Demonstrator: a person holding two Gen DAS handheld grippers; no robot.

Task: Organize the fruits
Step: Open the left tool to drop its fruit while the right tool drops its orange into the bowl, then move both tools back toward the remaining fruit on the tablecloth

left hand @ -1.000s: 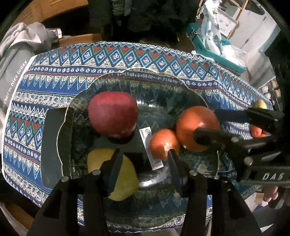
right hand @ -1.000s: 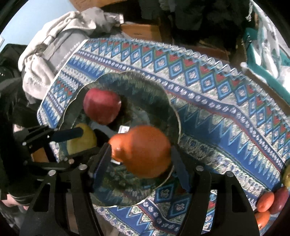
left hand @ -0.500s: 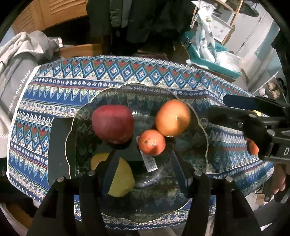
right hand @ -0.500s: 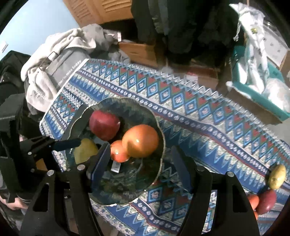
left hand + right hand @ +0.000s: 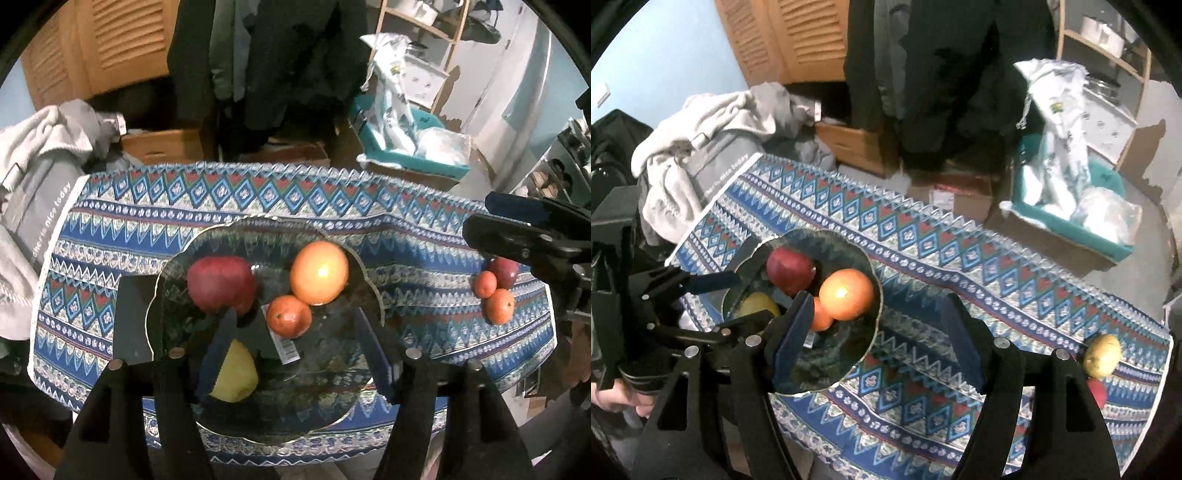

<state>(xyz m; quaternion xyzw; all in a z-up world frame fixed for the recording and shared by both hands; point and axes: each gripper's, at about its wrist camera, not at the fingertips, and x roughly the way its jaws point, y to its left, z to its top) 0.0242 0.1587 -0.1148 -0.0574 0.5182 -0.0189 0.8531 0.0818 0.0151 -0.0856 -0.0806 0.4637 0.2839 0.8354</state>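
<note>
A glass plate [image 5: 173,258] [image 5: 876,317] on the patterned tablecloth holds a red apple [image 5: 221,284] [image 5: 790,268], a large orange [image 5: 319,277] [image 5: 846,293], a small tangerine [image 5: 289,316] and a yellow pear [image 5: 236,373] [image 5: 758,305]. My left gripper [image 5: 295,328] is open and empty above the plate's near side. My right gripper [image 5: 875,317] is open and empty, raised over the plate's right rim. Loose fruit lies at the table's right end: two tangerines [image 5: 498,306], a dark red fruit [image 5: 506,269] and a yellow fruit [image 5: 1102,354].
A dark flat item [image 5: 133,317] lies under the plate's left edge. A grey-white garment [image 5: 701,147] hangs off the table's left end. Cardboard boxes [image 5: 857,144] and a teal bin with bags [image 5: 1071,206] stand behind the table.
My right gripper let go of the large orange onto the plate and pulled up and back. My left gripper also rose away from the plate.
</note>
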